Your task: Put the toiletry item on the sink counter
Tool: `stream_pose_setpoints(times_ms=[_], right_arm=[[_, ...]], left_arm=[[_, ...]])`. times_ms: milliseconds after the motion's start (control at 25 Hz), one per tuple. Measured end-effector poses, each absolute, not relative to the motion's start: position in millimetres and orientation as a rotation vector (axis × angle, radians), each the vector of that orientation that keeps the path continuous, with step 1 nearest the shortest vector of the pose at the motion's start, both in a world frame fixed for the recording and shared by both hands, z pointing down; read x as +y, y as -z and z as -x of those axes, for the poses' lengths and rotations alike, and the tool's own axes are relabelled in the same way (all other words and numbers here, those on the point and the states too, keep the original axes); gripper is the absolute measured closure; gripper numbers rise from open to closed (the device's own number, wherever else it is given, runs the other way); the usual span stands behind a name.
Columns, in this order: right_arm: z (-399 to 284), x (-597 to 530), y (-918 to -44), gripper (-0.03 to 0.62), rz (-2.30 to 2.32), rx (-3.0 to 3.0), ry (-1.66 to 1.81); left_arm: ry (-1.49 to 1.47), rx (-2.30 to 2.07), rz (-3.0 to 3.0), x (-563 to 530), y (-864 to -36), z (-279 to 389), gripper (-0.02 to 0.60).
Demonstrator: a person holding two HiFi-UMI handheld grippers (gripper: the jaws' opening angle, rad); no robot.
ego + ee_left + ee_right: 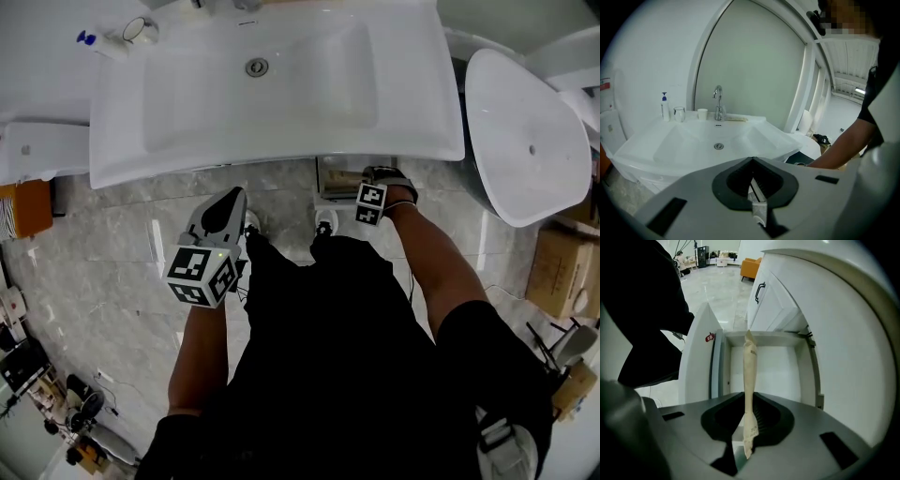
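The right gripper (pixel 748 425) is clamping one end of a slim beige paper-wrapped toiletry sachet (pixel 749 373), probably light and limp, better pinched mid-length. The left gripper (pixel 757 199) is sitting closed, empty.

Your sink (pixel 281 103) was white, floor (pixel 122 309) grey w/ marble veins. L gripper (pixel 232 199) was grey, its cube (pixel 200 275) b/w squares. Packet (pixel 749 376) in your R gripper (pixel 746 434) was beige, dark print. Pump bottle (pixel 664 108) had blue top. Your clothes (pixel 347 375) were black.
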State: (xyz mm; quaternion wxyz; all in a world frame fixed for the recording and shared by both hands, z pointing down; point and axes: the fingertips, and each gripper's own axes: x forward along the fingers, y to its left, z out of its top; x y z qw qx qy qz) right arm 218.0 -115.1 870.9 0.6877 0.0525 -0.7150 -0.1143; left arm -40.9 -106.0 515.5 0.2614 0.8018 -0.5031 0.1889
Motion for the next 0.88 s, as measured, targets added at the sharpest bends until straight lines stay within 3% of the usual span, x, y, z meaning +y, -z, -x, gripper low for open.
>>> stream_pose_setpoints(times_ms=[880], right_arm=[[-211, -115, -886, 0.522, -0.132, -1.603, 0.241]], left_arm=[[-0.575, -1.305, -2.123, -97, -541, 49, 0.584]])
